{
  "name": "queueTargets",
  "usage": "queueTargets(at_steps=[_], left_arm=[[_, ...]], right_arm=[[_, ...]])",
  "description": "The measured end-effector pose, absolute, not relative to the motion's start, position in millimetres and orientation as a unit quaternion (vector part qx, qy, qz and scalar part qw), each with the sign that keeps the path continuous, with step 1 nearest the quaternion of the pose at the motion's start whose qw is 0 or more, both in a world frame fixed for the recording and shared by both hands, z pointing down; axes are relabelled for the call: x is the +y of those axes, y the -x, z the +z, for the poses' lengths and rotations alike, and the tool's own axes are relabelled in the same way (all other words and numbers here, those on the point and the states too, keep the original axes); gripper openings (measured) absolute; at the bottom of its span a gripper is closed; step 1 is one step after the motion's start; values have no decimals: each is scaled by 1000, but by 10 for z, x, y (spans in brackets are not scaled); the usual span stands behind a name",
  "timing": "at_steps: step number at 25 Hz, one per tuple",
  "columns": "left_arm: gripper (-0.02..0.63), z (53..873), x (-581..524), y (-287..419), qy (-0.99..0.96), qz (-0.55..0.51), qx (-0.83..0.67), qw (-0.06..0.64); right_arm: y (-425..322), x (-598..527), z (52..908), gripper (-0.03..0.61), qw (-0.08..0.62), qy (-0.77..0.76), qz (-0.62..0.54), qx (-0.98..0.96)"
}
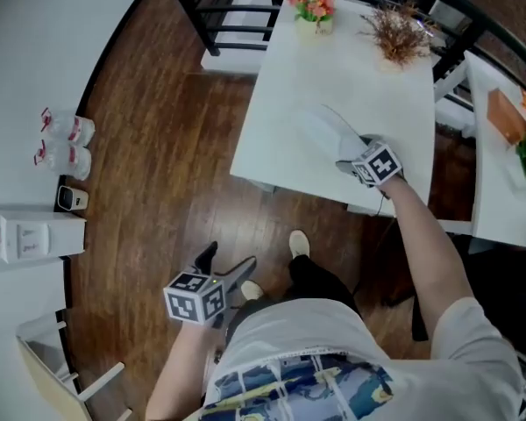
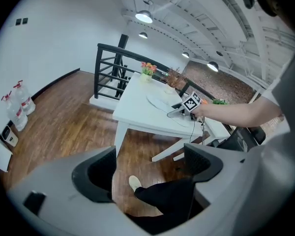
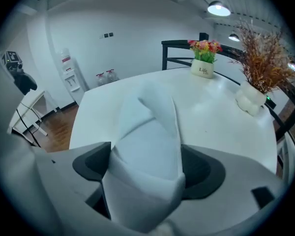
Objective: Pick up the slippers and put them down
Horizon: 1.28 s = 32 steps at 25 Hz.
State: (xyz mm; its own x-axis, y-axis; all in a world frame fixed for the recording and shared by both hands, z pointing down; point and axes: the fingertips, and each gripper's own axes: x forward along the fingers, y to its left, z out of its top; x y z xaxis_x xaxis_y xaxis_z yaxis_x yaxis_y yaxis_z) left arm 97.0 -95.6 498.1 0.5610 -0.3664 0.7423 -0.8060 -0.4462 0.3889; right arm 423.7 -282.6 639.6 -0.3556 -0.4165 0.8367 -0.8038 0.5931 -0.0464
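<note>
A pair of white slippers (image 1: 323,128) lies on the white table (image 1: 280,103), stacked one on the other with the toes pointing away from me. My right gripper (image 1: 344,153) is shut on their near end; in the right gripper view the slippers (image 3: 146,146) are squeezed between the two dark pads (image 3: 91,165). My left gripper (image 1: 224,266) hangs low beside my leg over the wooden floor, open with nothing between its fingers (image 2: 94,173). The left gripper view looks at the table (image 2: 137,107) from the side and shows the slippers (image 2: 160,99) and the right gripper (image 2: 178,111).
A small flower pot (image 1: 314,9) and a vase of dried twigs (image 1: 398,33) stand at the table's far edge. A black railing (image 1: 219,7) runs behind it. Water bottles (image 1: 66,143) sit by the left wall. A second table (image 1: 500,174) is at the right.
</note>
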Motion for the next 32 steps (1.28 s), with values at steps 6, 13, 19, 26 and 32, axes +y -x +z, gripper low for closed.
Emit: queueTargets(at_steps=[6, 13, 19, 26, 32], left_arm=[[433, 4920, -806, -634, -807, 278, -366, 371], [433, 5042, -337, 122, -800, 253, -394, 376], [433, 5219, 128, 1012, -796, 249, -402, 379], [433, 5447, 408, 1882, -780, 252, -409, 400], [433, 5953, 417, 2350, -736, 252, -437, 450]], right_arm=[[-4219, -2693, 6288, 448, 433, -429, 240, -755], [-3632, -2372, 5859, 445, 418, -450, 213, -760], [-2324, -1900, 5590, 445, 397, -418, 190, -795], [-433, -1597, 5679, 445, 382, -351, 195, -832], [648, -1714, 6647, 445, 410, -295, 212, -837]])
